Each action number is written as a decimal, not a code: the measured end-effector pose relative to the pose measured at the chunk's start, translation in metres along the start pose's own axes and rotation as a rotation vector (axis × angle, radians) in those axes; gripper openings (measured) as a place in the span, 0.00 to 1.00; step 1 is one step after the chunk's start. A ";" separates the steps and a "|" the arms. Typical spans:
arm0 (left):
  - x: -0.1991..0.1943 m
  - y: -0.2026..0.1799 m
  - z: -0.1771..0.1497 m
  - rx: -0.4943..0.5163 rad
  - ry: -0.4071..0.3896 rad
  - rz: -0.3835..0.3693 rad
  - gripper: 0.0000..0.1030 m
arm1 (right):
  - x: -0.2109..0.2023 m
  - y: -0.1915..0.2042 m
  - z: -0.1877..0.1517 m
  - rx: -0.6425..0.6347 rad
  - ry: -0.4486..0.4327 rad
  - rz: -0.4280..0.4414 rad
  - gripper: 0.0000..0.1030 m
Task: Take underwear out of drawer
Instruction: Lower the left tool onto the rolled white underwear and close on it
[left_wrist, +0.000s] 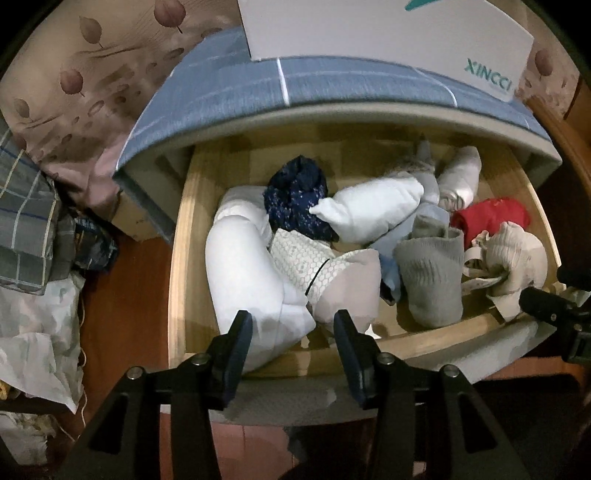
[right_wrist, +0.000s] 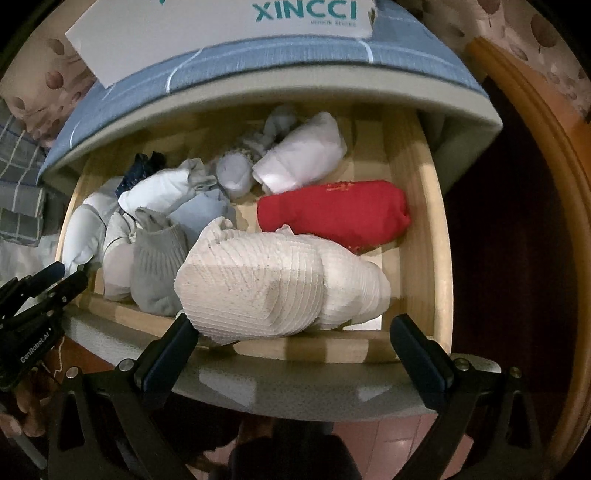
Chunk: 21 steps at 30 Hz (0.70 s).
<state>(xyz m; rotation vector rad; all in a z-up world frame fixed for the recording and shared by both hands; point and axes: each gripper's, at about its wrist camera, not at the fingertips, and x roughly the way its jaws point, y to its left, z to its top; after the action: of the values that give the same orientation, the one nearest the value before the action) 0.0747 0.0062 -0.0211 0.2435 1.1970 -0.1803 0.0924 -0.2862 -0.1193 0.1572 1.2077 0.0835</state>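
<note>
Right wrist view: drawer (right_wrist: 424, 229) open and full, nothing out yet; right gripper (right_wrist: 291, 343) jaws wide and empty by the cream bundle (right_wrist: 258, 280); left gripper (left_wrist: 291, 332) half-open, empty

Open wooden drawer (left_wrist: 181, 236), pale wood walls and floor, pulled out from under a bed with a blue checked sheet (left_wrist: 236, 88). Packed with rolled and folded garments. Along the left wall, a long white roll (left_wrist: 240, 266); just beside it, a patterned white piece (left_wrist: 306, 258) and a dark blue speckled bundle (left_wrist: 299, 195). In the middle, a white roll (left_wrist: 373, 206) lying over a light blue piece (left_wrist: 402, 236), with a grey knitted bundle (left_wrist: 432, 273) near the front wall. At the right, a red roll (right_wrist: 332, 214) and a cream ribbed bundle (right_wrist: 258, 284) touching it, close to the front edge. At the back, another white roll (right_wrist: 306, 155). White box (right_wrist: 184, 33) resting on the sheet.
</note>
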 end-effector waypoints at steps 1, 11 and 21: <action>0.000 0.000 -0.002 0.006 0.006 0.001 0.45 | -0.001 0.002 0.002 0.002 0.012 0.000 0.99; -0.002 0.007 -0.019 -0.026 0.047 -0.015 0.46 | 0.005 0.003 0.012 0.014 0.097 0.000 0.99; 0.001 0.004 -0.016 -0.047 0.042 -0.035 0.48 | 0.014 0.011 0.033 0.018 0.081 -0.013 0.99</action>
<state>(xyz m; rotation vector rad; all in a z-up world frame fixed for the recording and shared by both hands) 0.0617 0.0143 -0.0269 0.1860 1.2466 -0.1783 0.1286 -0.2761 -0.1192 0.1627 1.2903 0.0687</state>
